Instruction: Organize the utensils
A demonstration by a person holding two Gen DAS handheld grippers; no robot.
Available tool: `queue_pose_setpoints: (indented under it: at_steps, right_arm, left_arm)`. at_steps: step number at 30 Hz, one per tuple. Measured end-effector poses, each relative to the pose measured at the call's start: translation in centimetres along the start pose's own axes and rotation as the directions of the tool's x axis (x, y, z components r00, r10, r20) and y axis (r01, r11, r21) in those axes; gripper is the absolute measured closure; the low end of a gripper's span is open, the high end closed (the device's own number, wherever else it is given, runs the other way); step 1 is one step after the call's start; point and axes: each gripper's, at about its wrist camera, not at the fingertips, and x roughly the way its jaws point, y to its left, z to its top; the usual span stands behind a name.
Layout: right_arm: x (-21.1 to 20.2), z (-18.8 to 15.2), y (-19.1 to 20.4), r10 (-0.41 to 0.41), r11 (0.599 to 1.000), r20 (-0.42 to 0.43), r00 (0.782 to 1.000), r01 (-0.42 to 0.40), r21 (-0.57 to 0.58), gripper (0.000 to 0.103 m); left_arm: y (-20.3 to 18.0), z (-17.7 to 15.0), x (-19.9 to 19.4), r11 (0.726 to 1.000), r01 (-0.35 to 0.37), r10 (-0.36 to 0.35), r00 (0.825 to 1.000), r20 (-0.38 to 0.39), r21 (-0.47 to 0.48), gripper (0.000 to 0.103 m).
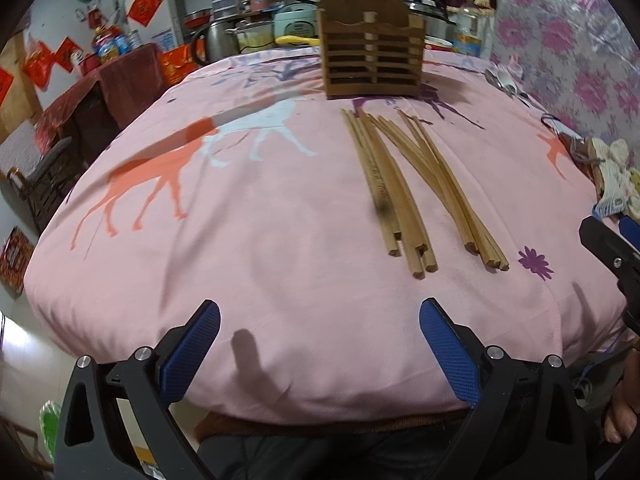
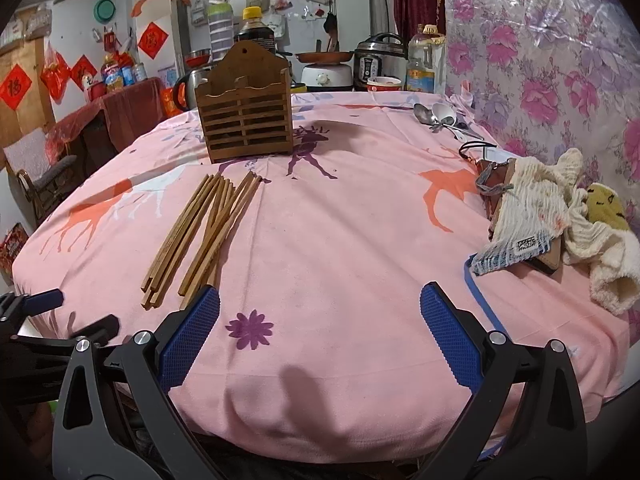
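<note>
The left gripper (image 1: 320,344) hangs over the near edge of the pink tablecloth (image 1: 260,248), jaws apart and empty. Right of it the wooden chopsticks (image 1: 404,188) lie loose on the cloth, the slatted wooden holder (image 1: 372,60) upright just beyond them. The right gripper (image 2: 320,332), jaws also spread, hovers near-right; metal spoons (image 2: 438,118) lie far right, knitted cloths (image 2: 560,216) nearer.
</note>
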Motion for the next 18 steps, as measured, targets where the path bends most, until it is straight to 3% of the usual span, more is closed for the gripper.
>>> queue_pose_setpoints:
  at_steps: [7, 9, 12, 18]
  right_arm:
    - [1.0, -0.6, -0.5, -0.011, 1.0, -0.016, 1.0, 0.011, 0.004, 0.006]
    - [1.2, -0.7, -0.5, -0.018, 1.0, -0.02, 1.0, 0.019, 0.004, 0.006]
    - [1.4, -0.8, -0.7, -0.027, 1.0, -0.022, 0.999, 0.028, 0.008, 0.006]
    - [1.5, -0.9, -0.7, -0.023, 1.0, -0.027, 0.999, 0.023, 0.005, 0.006]
  left_arm:
    - [-0.9, 1.6, 2.5, 0.999, -0.036, 0.034, 0.999, 0.034, 0.034, 0.004]
    - [-0.7, 2.1, 2.9, 0.996, -0.078, 0.076, 0.996, 0.05, 0.039, 0.004]
    - [1.1, 2.6, 3.4, 0.991, -0.131, 0.131, 0.991, 0.039, -0.023, 0.004]
    - [0.5, 2.4, 1.5, 0.999, -0.051, 0.051, 0.996, 0.071, 0.0, 0.005]
